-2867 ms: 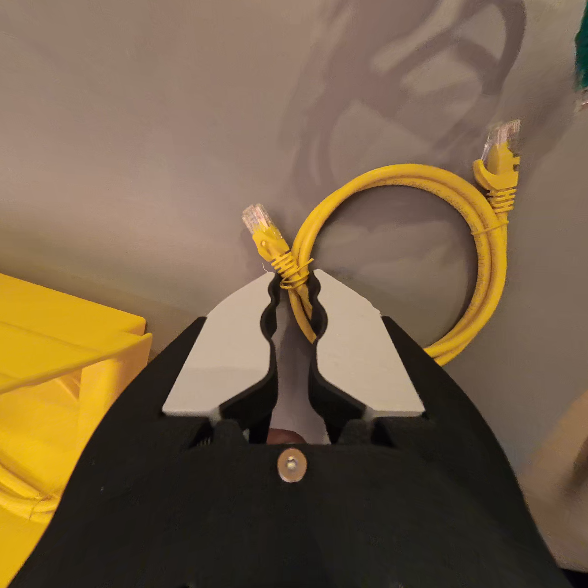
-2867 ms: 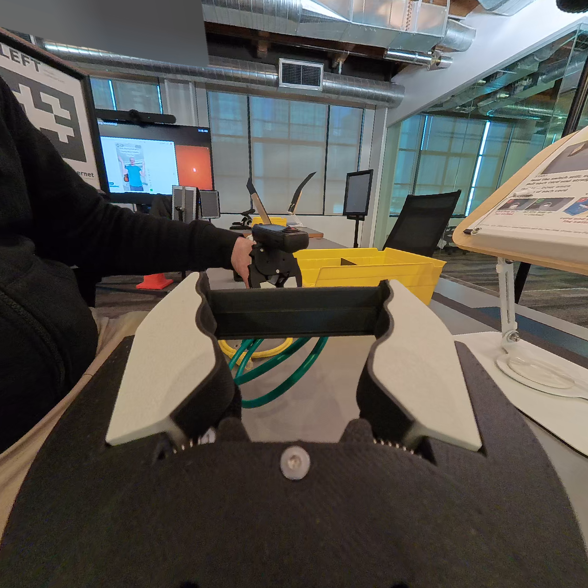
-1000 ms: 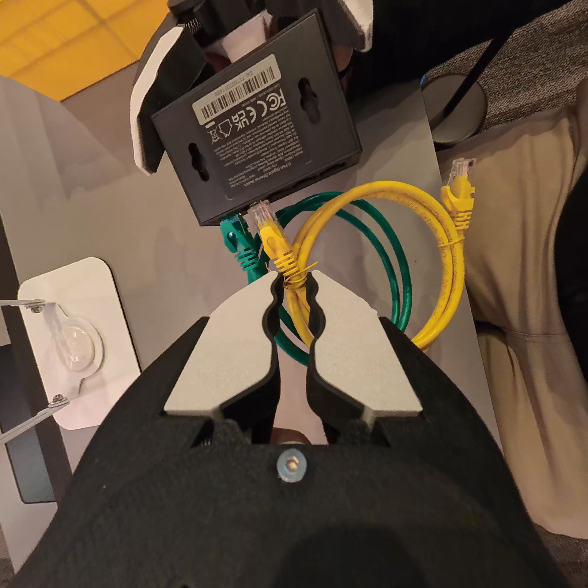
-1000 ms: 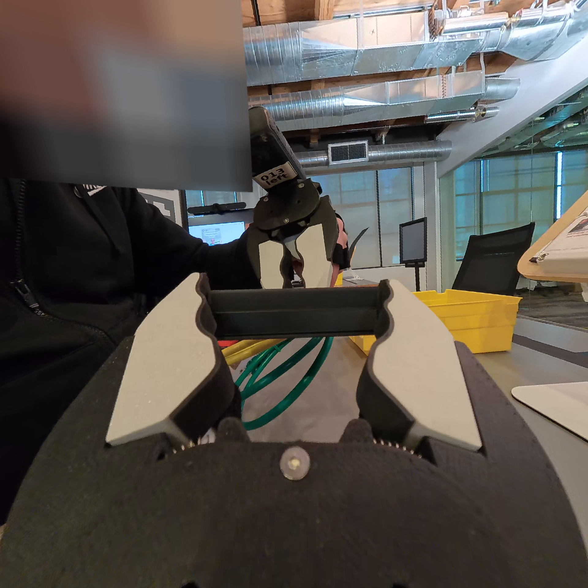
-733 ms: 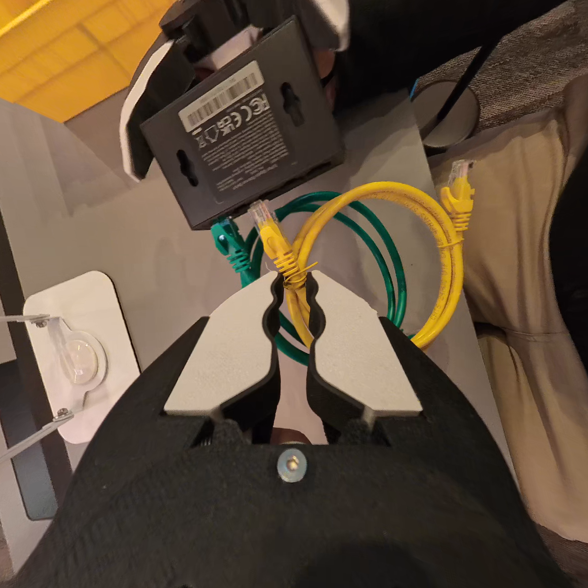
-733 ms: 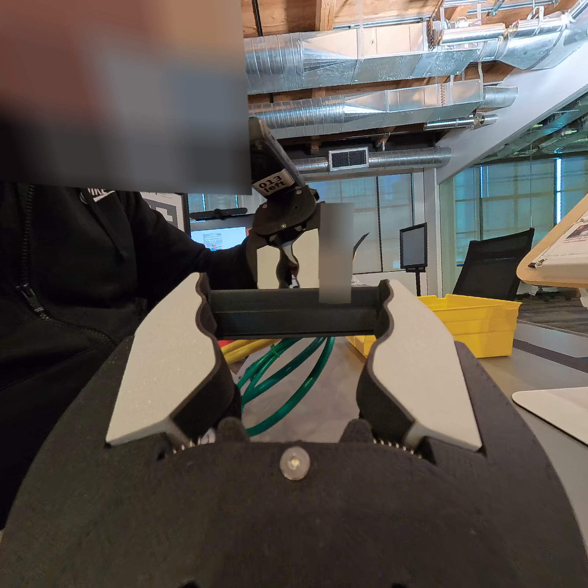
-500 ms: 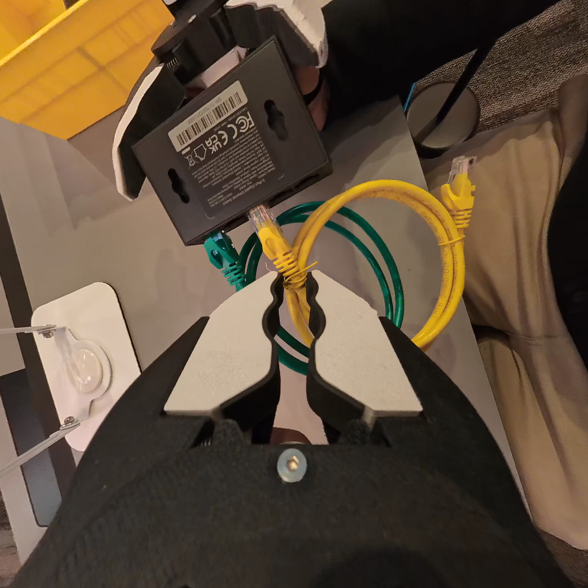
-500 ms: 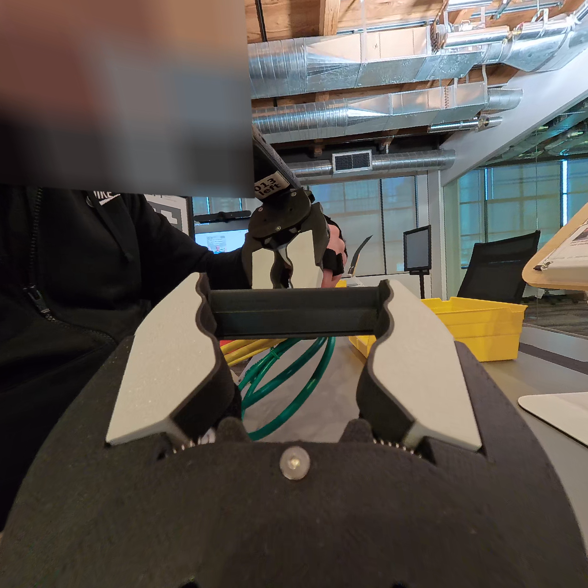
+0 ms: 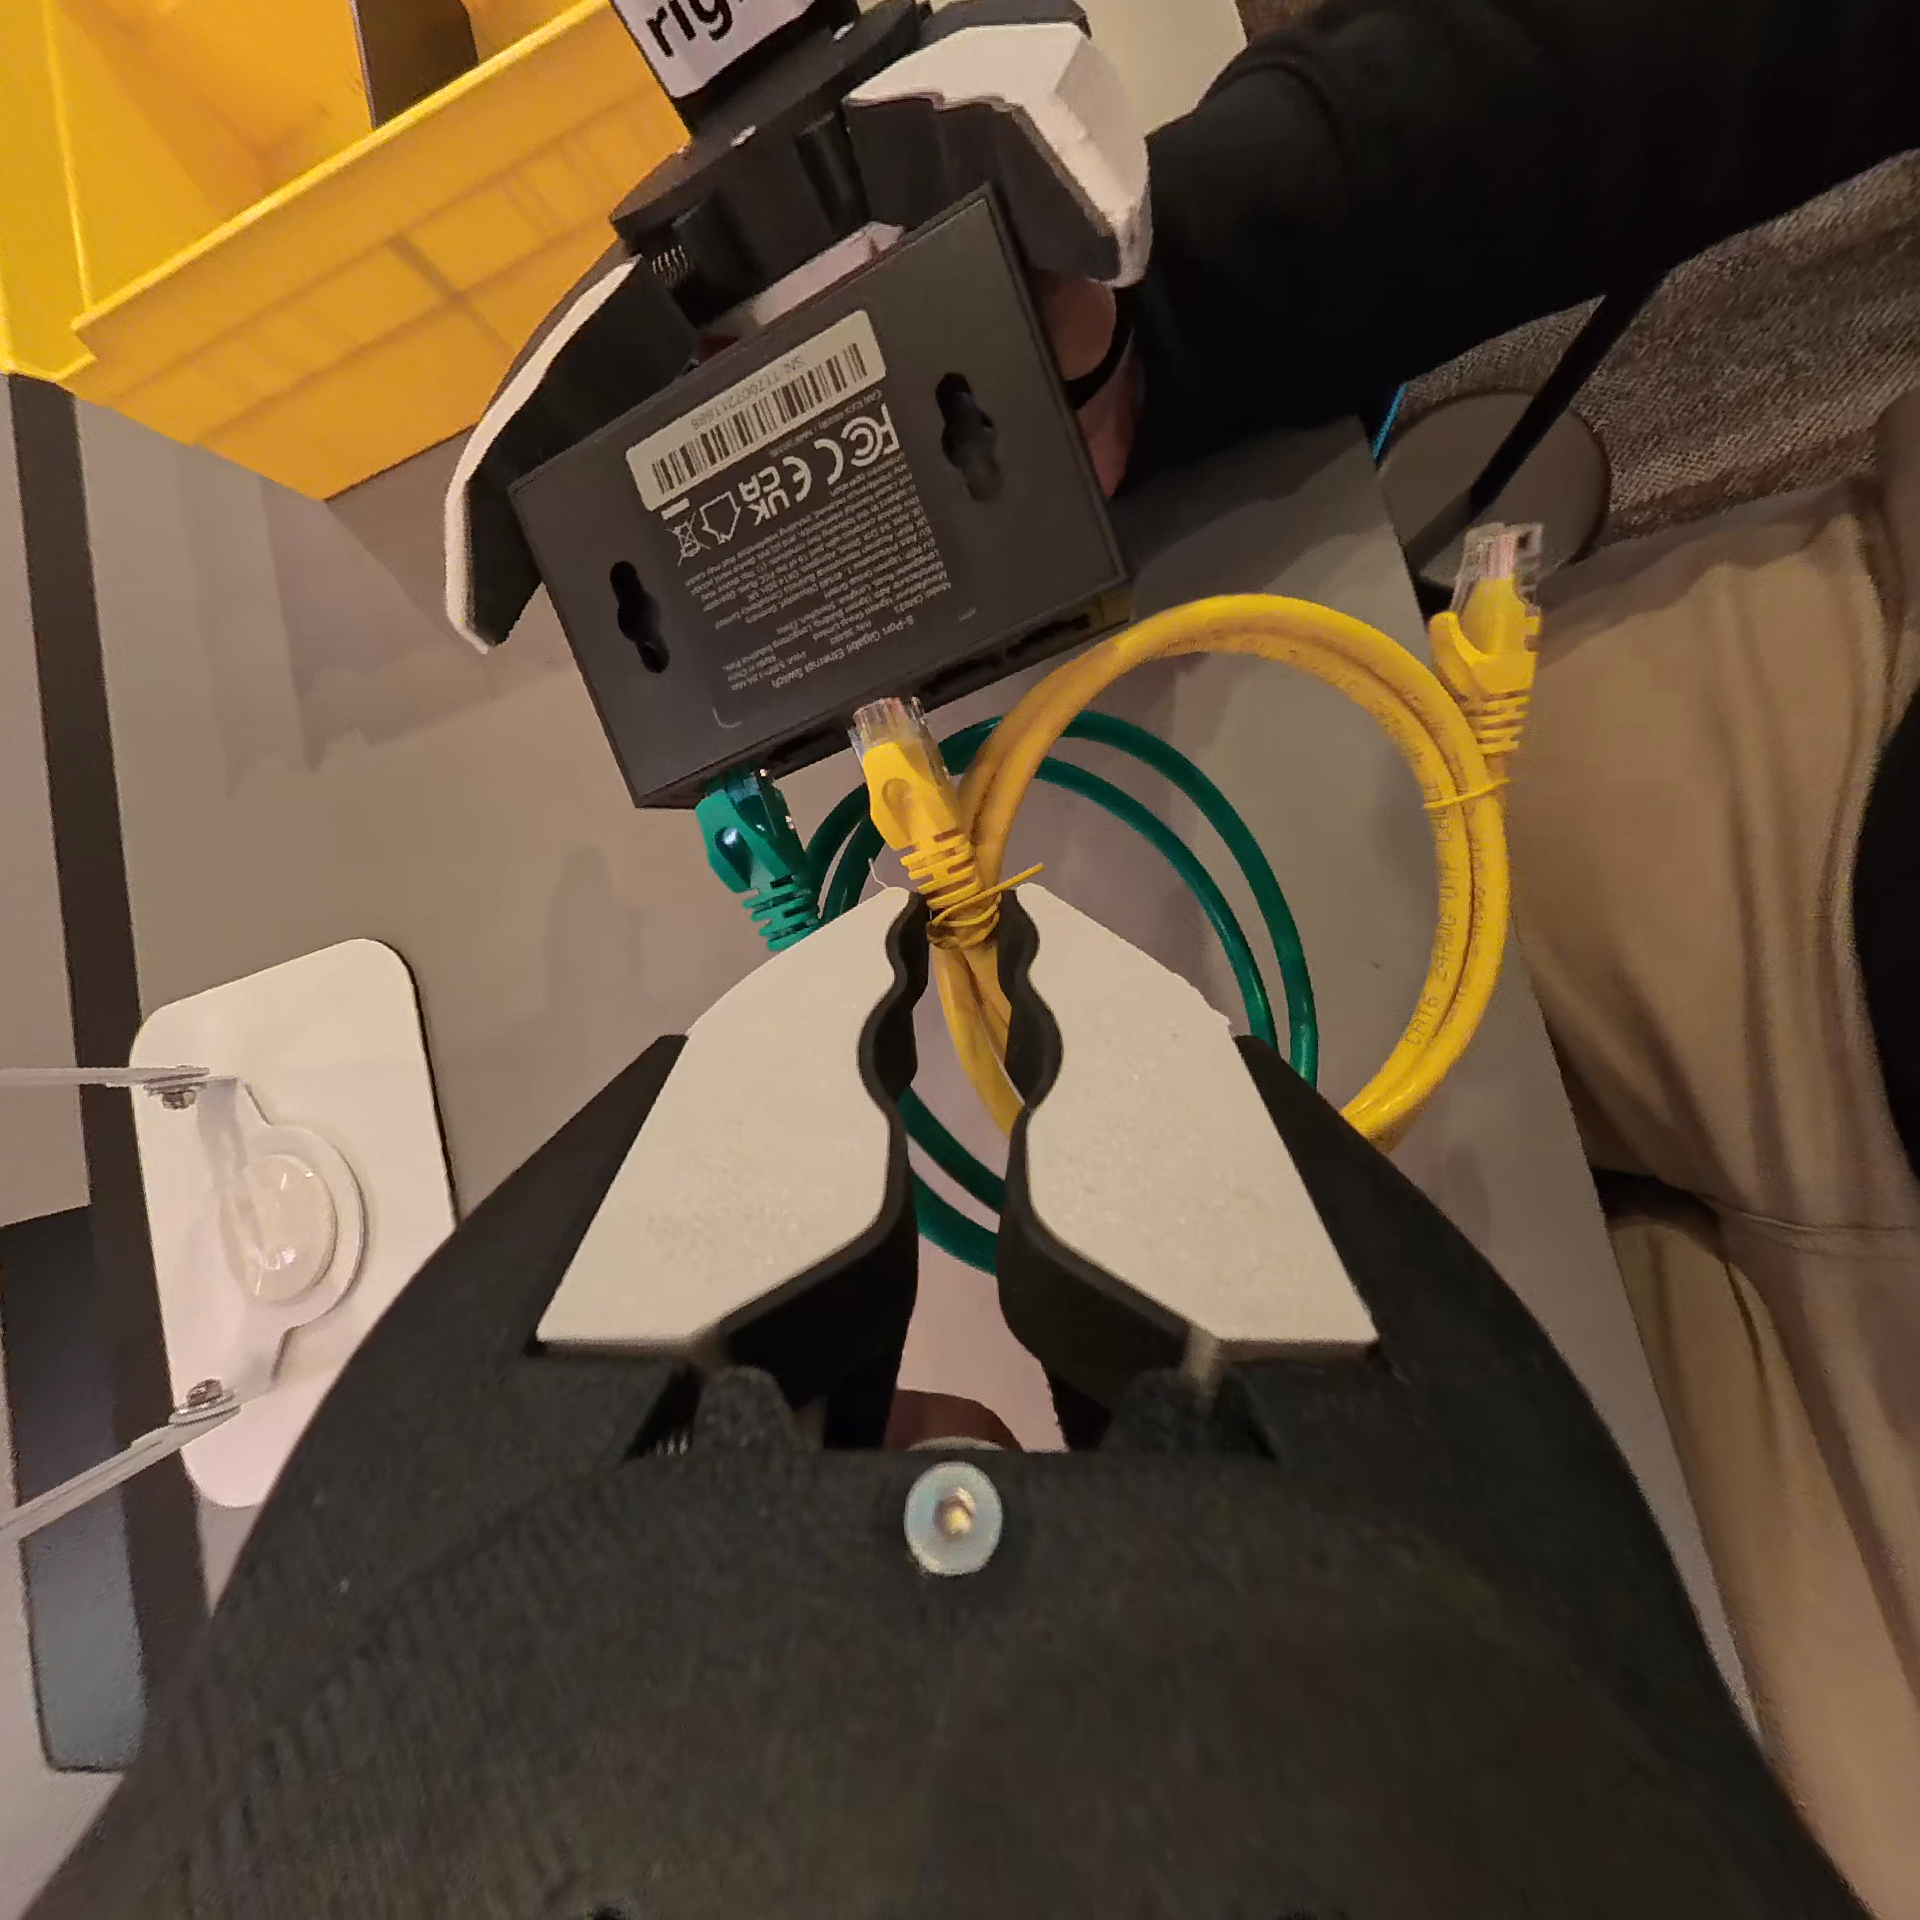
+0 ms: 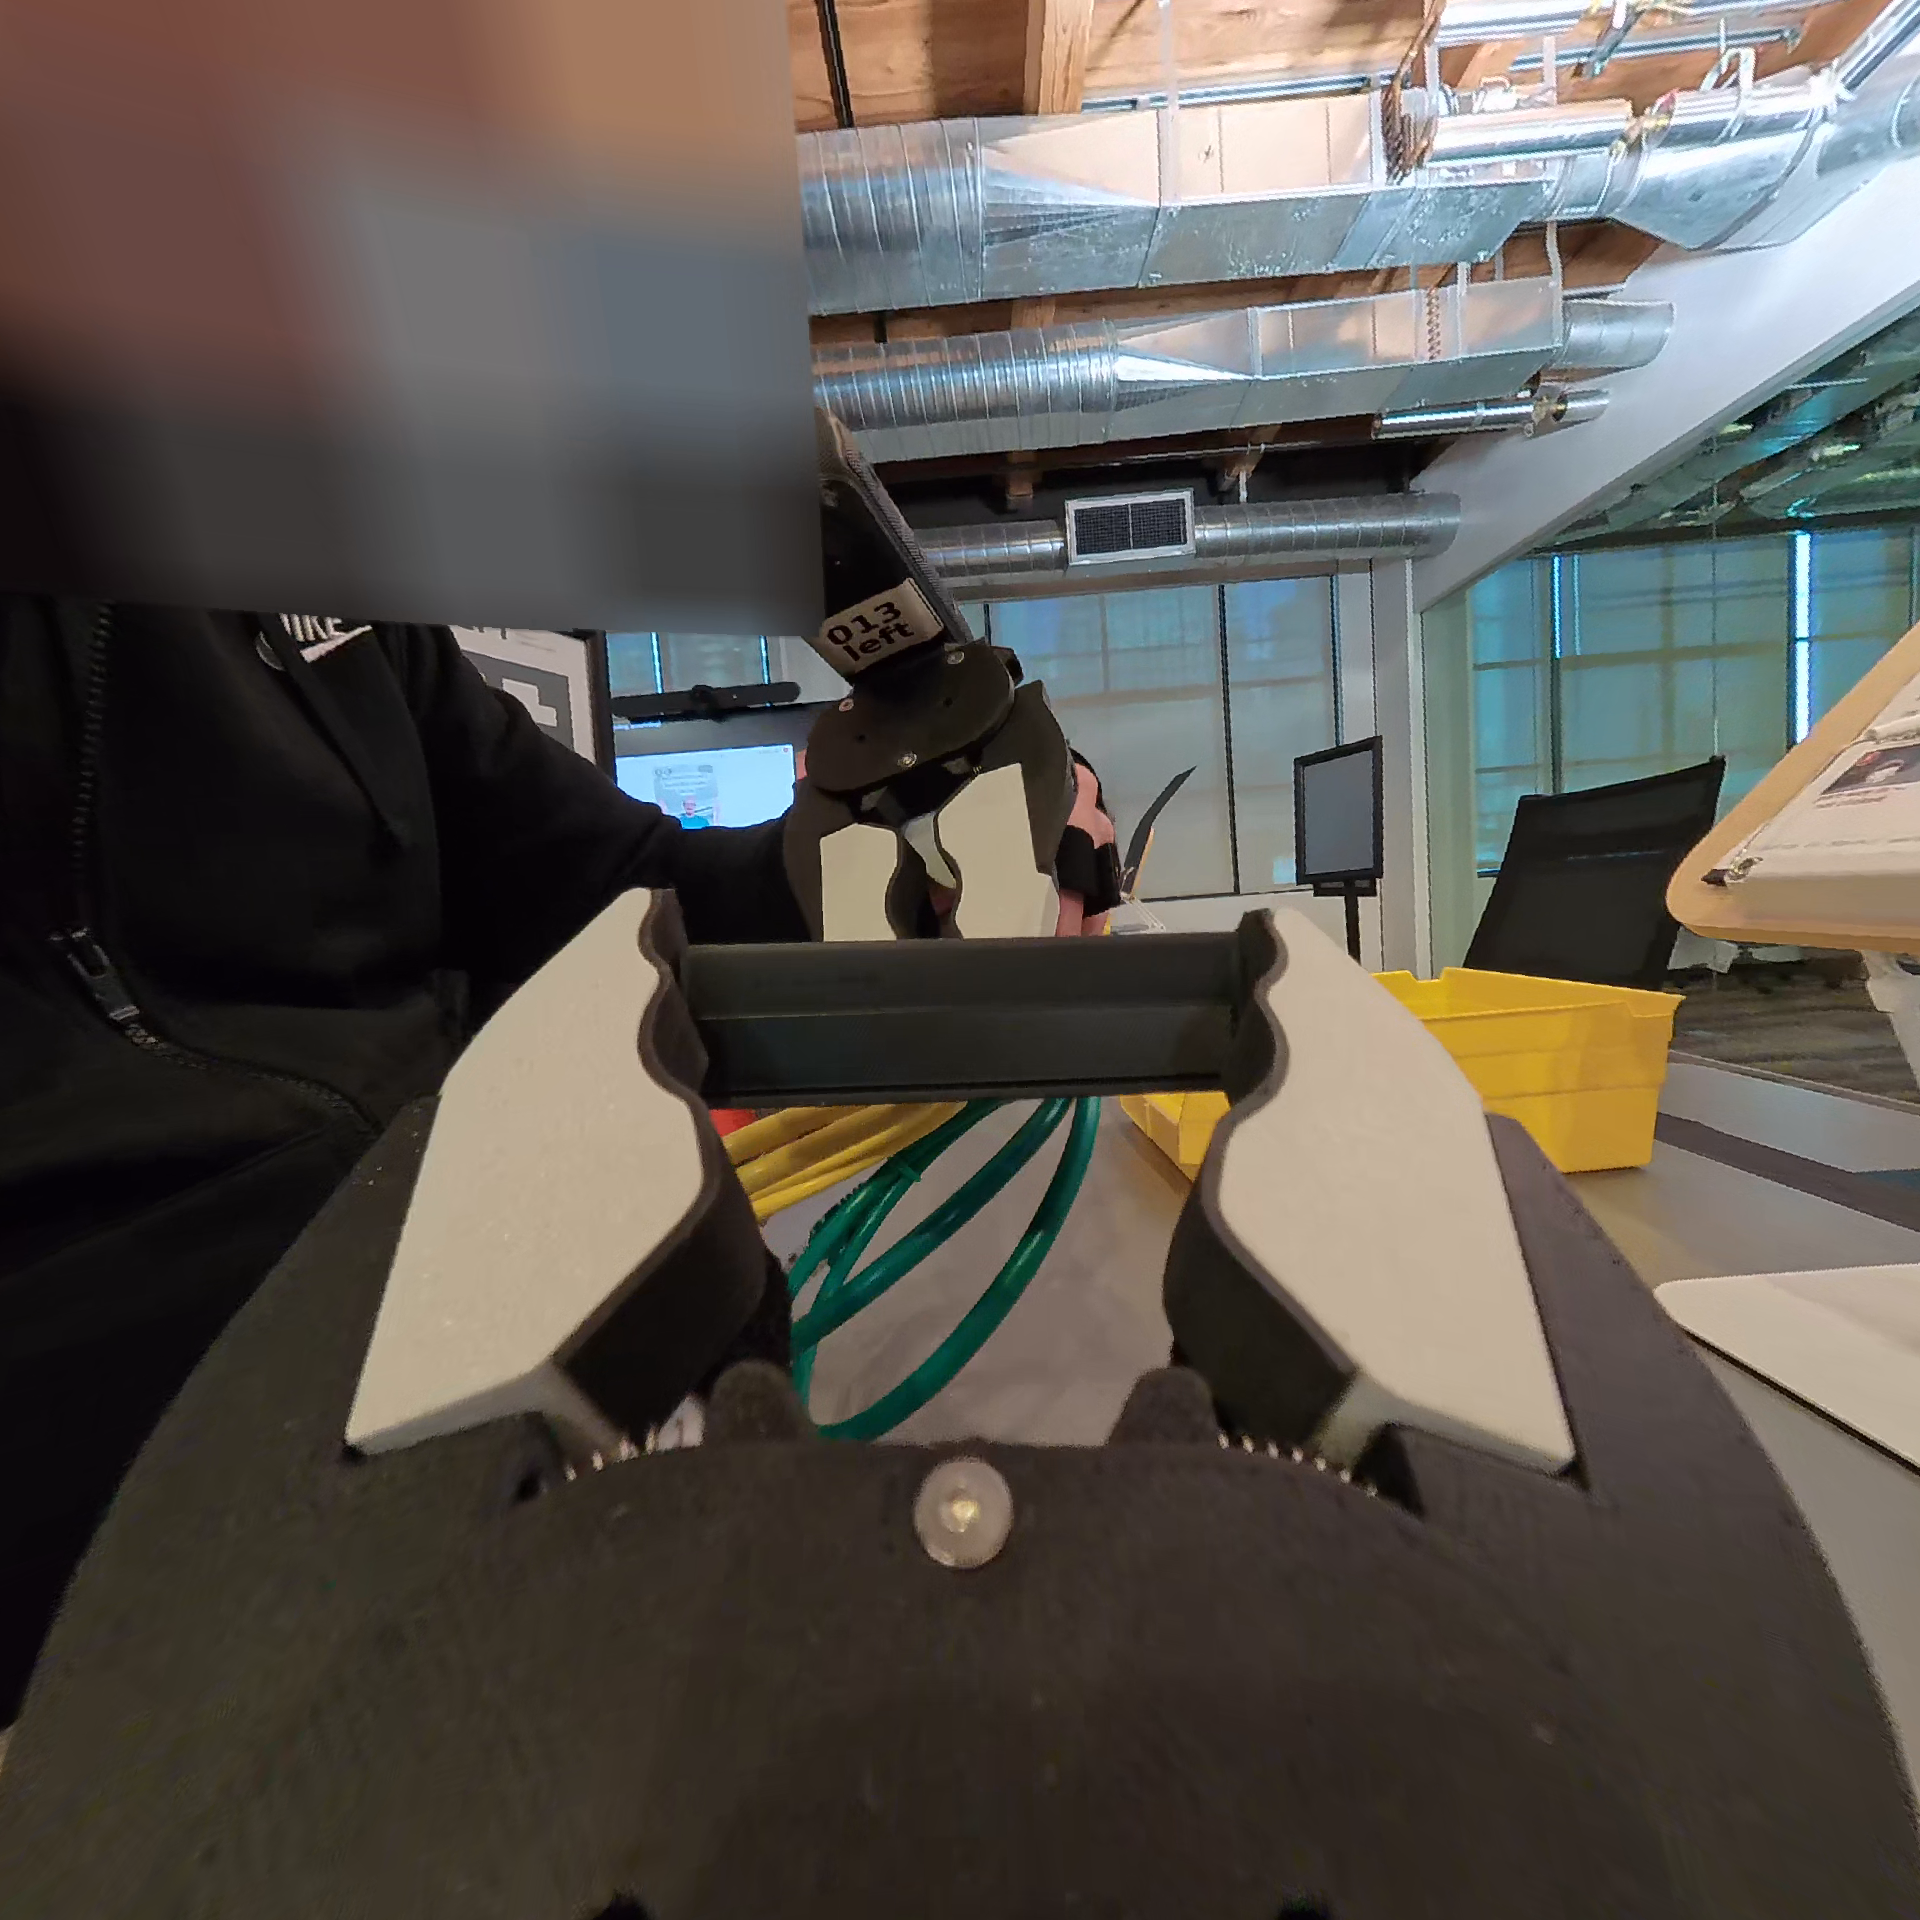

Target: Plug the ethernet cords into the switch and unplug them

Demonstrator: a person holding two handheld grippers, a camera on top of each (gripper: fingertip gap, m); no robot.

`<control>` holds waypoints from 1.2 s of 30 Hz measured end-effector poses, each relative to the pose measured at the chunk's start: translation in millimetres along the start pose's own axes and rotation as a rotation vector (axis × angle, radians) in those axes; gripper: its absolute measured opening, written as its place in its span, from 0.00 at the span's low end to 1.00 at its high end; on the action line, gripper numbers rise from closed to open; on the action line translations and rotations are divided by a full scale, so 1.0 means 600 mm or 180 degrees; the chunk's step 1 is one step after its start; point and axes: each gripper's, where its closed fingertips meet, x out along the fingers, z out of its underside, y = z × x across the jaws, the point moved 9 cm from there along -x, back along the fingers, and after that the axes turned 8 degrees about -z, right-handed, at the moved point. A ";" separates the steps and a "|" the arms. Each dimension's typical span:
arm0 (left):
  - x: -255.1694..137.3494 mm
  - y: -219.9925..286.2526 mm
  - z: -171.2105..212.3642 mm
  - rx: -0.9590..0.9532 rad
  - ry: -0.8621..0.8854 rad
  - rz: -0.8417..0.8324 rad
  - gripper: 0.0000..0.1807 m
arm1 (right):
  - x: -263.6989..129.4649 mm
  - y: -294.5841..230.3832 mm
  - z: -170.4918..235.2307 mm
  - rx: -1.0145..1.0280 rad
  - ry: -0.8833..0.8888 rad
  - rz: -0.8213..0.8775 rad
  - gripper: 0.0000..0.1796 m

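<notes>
While the left gripper (image 9: 961, 940) was clenched on the yellow ethernet cord (image 9: 1449, 831) just behind its boot, the clear plug (image 9: 891, 722) at twelve o'clock from the fingertips touched the port face of the black switch (image 9: 821, 540), whether seated or not I could not tell. The right gripper (image 10: 961, 1003) grasped that switch (image 10: 961, 1008) by its two short ends, above the grey table (image 9: 468, 831). A green ethernet cord (image 9: 1236, 831) sat plugged into a port at eleven o'clock, its loop hanging under the yellow one. The yellow cord's other plug (image 9: 1496, 551) hung free at two o'clock. A yellow bin (image 9: 260, 260) stood at ten o'clock; its contents were hidden from both views.
</notes>
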 end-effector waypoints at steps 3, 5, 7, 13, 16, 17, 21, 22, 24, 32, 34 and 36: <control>-0.002 0.000 0.002 -0.0031 0.0051 -0.0013 0.07 | 0.001 0.000 0.001 -0.0005 -0.0041 0.0003 0.55; -0.004 0.001 0.001 -0.0062 0.0087 -0.0020 0.06 | 0.001 -0.001 0.000 -0.0013 -0.0049 -0.0005 0.55; -0.008 -0.001 0.000 -0.0109 0.0145 -0.0019 0.06 | 0.001 -0.001 0.000 0.0010 -0.0033 -0.0015 0.55; -0.003 -0.001 0.004 -0.0099 0.0124 0.0000 0.06 | 0.003 -0.001 0.002 0.0017 -0.0110 -0.0010 0.56; -0.005 -0.001 0.002 -0.0008 0.0082 -0.0025 0.06 | 0.003 -0.002 0.003 0.0030 -0.0159 -0.0007 0.55; -0.006 -0.002 0.002 -0.0008 0.0077 -0.0005 0.06 | 0.003 -0.002 0.002 0.0025 -0.0185 -0.0008 0.55; 0.000 0.001 0.002 0.0080 -0.0032 -0.0012 0.06 | 0.005 -0.003 0.003 -0.0010 -0.0276 0.0005 0.56; 0.002 0.001 0.002 0.0099 -0.0053 -0.0029 0.06 | 0.006 -0.003 0.003 -0.0011 -0.0292 0.0016 0.56; 0.005 0.001 0.003 0.0110 -0.0078 0.0017 0.06 | 0.007 -0.003 0.005 -0.0016 -0.0364 0.0010 0.56; 0.013 0.004 -0.002 0.0267 -0.0289 -0.0012 0.05 | 0.010 -0.004 0.003 -0.0078 -0.0516 0.0019 0.56; 0.016 0.004 -0.005 0.0302 -0.0354 -0.0004 0.05 | 0.010 -0.005 0.002 -0.0093 -0.0563 0.0024 0.56; 0.017 0.003 -0.008 0.0378 -0.0432 0.0002 0.05 | 0.010 -0.005 0.001 -0.0103 -0.0594 0.0026 0.56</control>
